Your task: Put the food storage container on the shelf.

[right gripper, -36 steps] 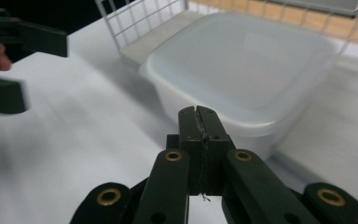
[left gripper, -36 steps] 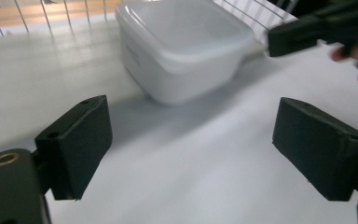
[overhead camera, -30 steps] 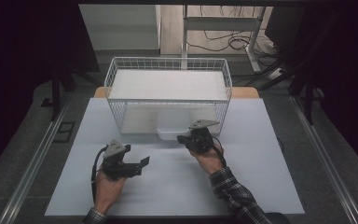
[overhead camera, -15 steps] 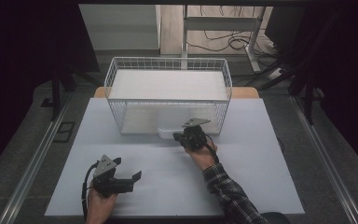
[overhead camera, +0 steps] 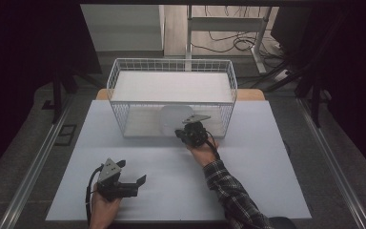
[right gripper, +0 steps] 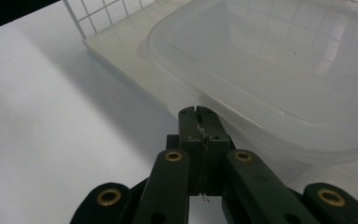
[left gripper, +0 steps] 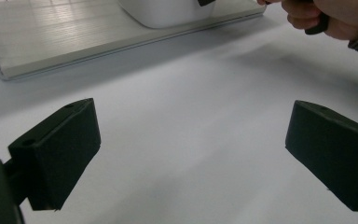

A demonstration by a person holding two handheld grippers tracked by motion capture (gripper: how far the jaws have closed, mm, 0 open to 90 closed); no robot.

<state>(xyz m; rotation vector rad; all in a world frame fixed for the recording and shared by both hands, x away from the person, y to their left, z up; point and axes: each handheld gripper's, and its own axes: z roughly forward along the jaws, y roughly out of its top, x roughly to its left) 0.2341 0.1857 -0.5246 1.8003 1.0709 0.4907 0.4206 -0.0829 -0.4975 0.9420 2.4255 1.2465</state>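
A translucent plastic container (overhead camera: 174, 119) (right gripper: 270, 70) stands on the floor of a white wire basket (overhead camera: 171, 64), at its open front side. My right gripper (overhead camera: 180, 133) (right gripper: 198, 112) is shut with nothing between its jaws, its tips right in front of the container's near wall, just under the rim; I cannot tell whether they touch. My left gripper (overhead camera: 138, 185) (left gripper: 191, 154) hovers low over the bare white table near the front left. Its jaws have just been opening and stand wide apart with nothing between them. The left gripper view also shows the container (left gripper: 168, 11) and the right hand (left gripper: 326, 18).
A white board (overhead camera: 171, 87) lies across the basket's top. The basket's pale floor plate (left gripper: 51, 37) (right gripper: 135, 42) juts toward me. The white tabletop (overhead camera: 267, 157) spreads to both sides. Dark floor, a table frame and cables (overhead camera: 228, 38) lie beyond.
My left gripper has drawn back toward the table's near edge. My right gripper has shifted a little left and farther in, up to the container at the basket's front.
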